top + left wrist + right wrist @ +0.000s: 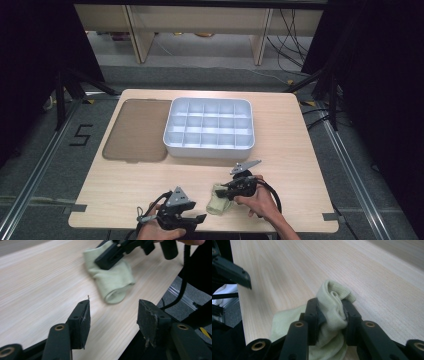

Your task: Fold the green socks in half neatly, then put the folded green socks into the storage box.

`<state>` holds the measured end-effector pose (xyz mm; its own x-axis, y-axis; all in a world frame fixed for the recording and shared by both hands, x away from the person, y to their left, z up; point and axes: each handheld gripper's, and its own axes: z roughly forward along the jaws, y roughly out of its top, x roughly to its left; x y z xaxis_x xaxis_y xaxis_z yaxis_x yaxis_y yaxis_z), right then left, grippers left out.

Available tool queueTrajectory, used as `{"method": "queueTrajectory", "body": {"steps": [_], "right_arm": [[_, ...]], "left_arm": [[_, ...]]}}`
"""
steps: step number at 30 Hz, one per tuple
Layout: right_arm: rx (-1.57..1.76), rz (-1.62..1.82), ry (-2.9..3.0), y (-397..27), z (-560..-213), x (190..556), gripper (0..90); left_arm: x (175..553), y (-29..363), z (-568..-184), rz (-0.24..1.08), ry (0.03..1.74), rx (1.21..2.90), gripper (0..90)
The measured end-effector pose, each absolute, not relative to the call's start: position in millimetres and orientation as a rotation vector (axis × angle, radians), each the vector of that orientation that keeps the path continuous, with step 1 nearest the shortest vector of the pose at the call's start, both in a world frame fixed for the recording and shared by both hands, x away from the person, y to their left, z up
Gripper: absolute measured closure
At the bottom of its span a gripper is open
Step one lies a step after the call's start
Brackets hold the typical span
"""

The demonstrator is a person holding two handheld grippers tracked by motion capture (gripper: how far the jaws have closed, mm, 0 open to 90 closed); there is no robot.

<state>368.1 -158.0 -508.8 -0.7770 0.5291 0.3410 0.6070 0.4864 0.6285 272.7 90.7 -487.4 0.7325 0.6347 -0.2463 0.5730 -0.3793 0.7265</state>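
A pale green sock (216,202) lies on the wooden table (150,185) near the front edge. My right gripper (226,191) is shut on it, and in the right gripper view the two pads pinch a bunched fold of the sock (332,302) between them (329,312). My left gripper (199,219) sits at the table's front edge, just left of the sock, open with nothing between its jaws (113,315). In the left gripper view the sock (113,282) lies ahead on the wood, with the right gripper (110,256) clamped on its far end.
A white tray (210,150) divided into several compartments stands at the middle back of the table. A flat brown lid (136,130) lies to its left. The table's front edge runs right beside both grippers, with dark floor beyond it.
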Motion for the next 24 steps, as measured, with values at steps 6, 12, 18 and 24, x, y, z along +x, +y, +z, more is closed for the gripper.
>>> {"method": "queueTrajectory", "body": {"steps": [6, 12, 18, 24], "right_arm": [[-1.007, -1.177, -2.623, -158.2, -508.9, 367.8, 71.0], [-0.994, -1.184, -2.621, -158.3, -509.3, 367.7, 72.1], [-0.995, -1.195, -2.641, -155.8, -507.5, 364.1, 74.0], [-0.959, -1.219, -2.664, -156.9, -503.5, 363.2, 75.3]], "left_arm": [[271.3, 120.0, -495.1, 0.133, 0.966, 2.09, 39.6], [269.6, 143.8, -503.9, 0.173, 1.069, 2.056, 37.3], [272.1, 151.4, -500.9, 0.249, 1.053, 2.085, 34.0], [281.5, 158.5, -507.6, 0.259, 1.069, 2.11, 28.2]]}}
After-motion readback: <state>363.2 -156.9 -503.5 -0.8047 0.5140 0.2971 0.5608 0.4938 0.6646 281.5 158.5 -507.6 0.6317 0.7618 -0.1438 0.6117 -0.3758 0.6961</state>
